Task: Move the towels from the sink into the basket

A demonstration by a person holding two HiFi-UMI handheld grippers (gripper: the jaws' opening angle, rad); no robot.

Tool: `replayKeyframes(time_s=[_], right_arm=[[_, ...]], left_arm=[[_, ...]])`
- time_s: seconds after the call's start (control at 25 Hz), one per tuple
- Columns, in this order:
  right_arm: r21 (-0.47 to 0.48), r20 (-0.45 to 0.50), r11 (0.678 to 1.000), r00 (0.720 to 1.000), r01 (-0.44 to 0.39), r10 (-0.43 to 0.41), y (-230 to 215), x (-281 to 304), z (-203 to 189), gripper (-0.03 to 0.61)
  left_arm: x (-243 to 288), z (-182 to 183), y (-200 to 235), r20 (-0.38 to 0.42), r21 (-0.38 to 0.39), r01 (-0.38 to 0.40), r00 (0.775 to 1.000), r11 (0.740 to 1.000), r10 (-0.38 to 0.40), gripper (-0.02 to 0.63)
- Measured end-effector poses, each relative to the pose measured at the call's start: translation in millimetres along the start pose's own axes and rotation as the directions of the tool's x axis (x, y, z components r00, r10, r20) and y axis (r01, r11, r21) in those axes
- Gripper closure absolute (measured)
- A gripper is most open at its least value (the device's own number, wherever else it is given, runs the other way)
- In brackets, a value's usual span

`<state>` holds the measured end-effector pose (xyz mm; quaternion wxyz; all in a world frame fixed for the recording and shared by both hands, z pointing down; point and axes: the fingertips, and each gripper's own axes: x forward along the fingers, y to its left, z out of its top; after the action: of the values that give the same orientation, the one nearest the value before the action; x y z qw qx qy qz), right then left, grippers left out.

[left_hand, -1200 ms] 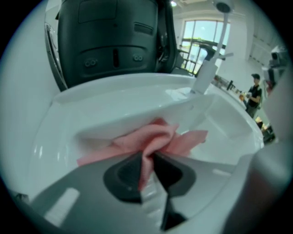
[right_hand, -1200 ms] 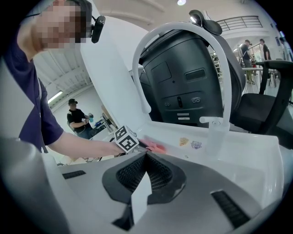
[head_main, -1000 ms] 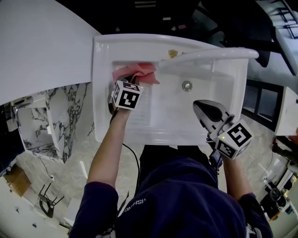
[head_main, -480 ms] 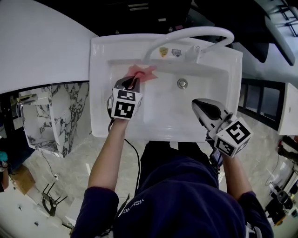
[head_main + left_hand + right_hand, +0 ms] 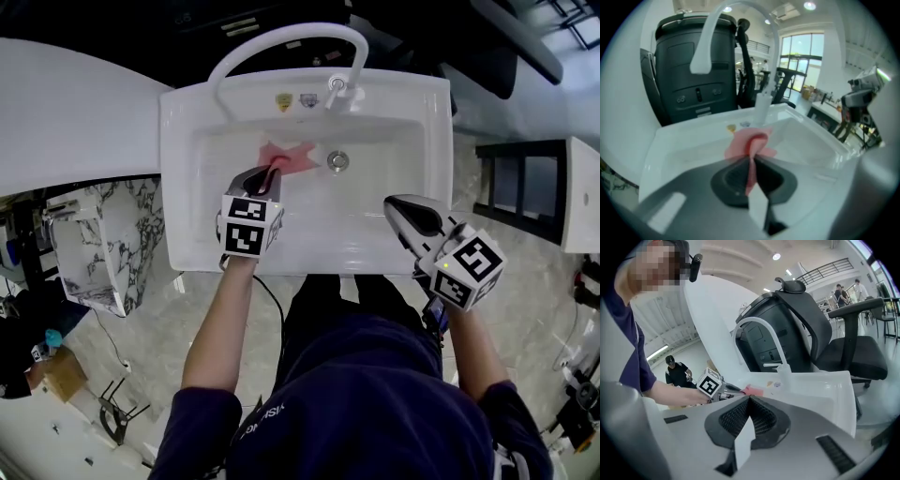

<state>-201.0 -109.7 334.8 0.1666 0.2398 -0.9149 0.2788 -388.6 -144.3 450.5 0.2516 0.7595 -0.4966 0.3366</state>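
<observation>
The left gripper (image 5: 265,173) nips only the edge of the pink towel (image 5: 292,157) (right gripper (image 5: 403,211), four o'clock, closed empty), so it may slip.

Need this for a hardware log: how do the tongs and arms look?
Left tongs and right tongs: grey shells, dark ribbed pads, each with a white cube bearing black square markers. Black cable trailing from the left. Dark navy short sleeves.

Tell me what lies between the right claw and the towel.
Between the right claw and the towel, the head view shows only bare sink floor; the drain sits just off that line.
</observation>
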Motion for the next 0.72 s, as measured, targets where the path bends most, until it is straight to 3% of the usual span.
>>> replayKeyframes(time_s=[0.2,0.72], right_arm=[[-0.004,0.038,1.0,0.999,0.003,-0.003,-12.6,-38.4,0.0,0.572],[-0.049,0.143,0.999,0.99,-0.008,0.015,-39.1,-122.0,20.7,0.572]], left_arm=[[-8.3,15.2,-43.9,0.011,0.028,0.005,1.0,1.0,-0.005,0.601],[-53.6,85.9,-147.7,0.145,0.078,0.036,0.988,0.996,-0.047,0.603]])
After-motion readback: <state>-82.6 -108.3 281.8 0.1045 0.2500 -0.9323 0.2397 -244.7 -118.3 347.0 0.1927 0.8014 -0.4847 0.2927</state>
